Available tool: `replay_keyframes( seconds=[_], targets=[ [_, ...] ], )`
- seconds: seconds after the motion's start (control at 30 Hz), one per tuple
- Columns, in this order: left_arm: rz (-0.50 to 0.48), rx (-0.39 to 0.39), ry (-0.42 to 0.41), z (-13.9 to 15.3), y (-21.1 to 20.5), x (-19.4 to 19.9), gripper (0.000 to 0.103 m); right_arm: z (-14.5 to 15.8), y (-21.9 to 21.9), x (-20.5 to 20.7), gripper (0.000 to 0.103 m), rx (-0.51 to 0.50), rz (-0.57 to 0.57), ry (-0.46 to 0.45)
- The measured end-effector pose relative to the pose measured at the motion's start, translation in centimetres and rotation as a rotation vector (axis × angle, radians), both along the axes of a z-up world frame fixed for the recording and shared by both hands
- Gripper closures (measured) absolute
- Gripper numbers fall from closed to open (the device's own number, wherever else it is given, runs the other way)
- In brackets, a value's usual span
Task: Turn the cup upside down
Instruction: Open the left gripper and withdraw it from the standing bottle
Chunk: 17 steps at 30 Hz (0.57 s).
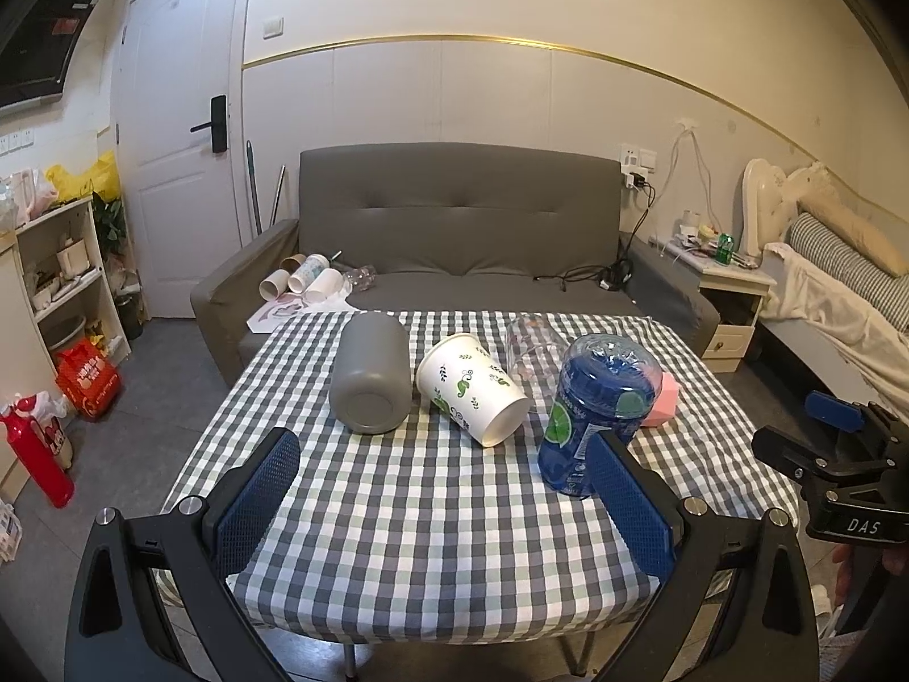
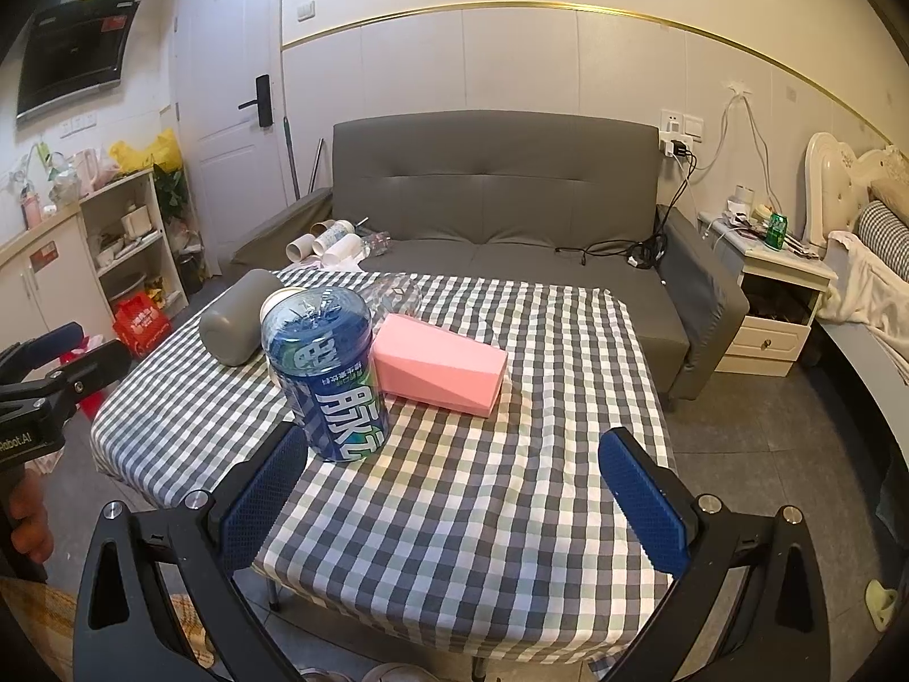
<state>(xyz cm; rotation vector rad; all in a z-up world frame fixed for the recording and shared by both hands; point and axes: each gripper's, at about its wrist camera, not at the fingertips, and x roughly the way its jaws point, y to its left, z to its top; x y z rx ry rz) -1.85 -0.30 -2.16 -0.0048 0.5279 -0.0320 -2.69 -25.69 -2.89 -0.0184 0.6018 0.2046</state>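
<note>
Several cups sit on a checked tablecloth (image 1: 432, 511). A grey cup (image 1: 372, 378) lies on its side with its base towards me. Beside it a white paper cup (image 1: 474, 386) with green leaf print also lies on its side. A clear glass (image 1: 534, 349) stands behind them. A blue see-through cup (image 2: 326, 375) stands with its printed label upside down. A pink faceted cup (image 2: 440, 369) lies on its side to its right. My left gripper (image 1: 443, 446) is open over the cloth, short of the cups. My right gripper (image 2: 454, 440) is open too, nothing between its fingers.
A grey sofa (image 1: 454, 227) with paper cups and a bottle on its seat stands behind the table. A bedside cabinet (image 2: 778, 307) and bed are at the right; shelves and a red bottle (image 1: 37, 454) at the left. The table's near edge (image 2: 454, 642) is close.
</note>
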Motion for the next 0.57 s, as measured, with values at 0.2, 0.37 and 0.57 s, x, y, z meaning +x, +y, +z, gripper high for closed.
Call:
replay_keyframes(
  seconds=[0.2,0.37,0.57],
  targets=[
    [-0.001,0.0,0.0,-0.01,0.0,0.0,0.0,0.0,0.01,-0.01,0.0,-0.001,0.001,0.0],
    [0.007,0.004,0.002,0.02,0.06,-0.04,0.0,-0.12,0.02,0.07,0.0,-0.003,0.004,0.008],
    [0.007,0.005,-0.003,0.16,0.05,-0.08,0.0,-0.14,0.09,0.06,0.0,-0.008,0.006,0.008]
  ],
)
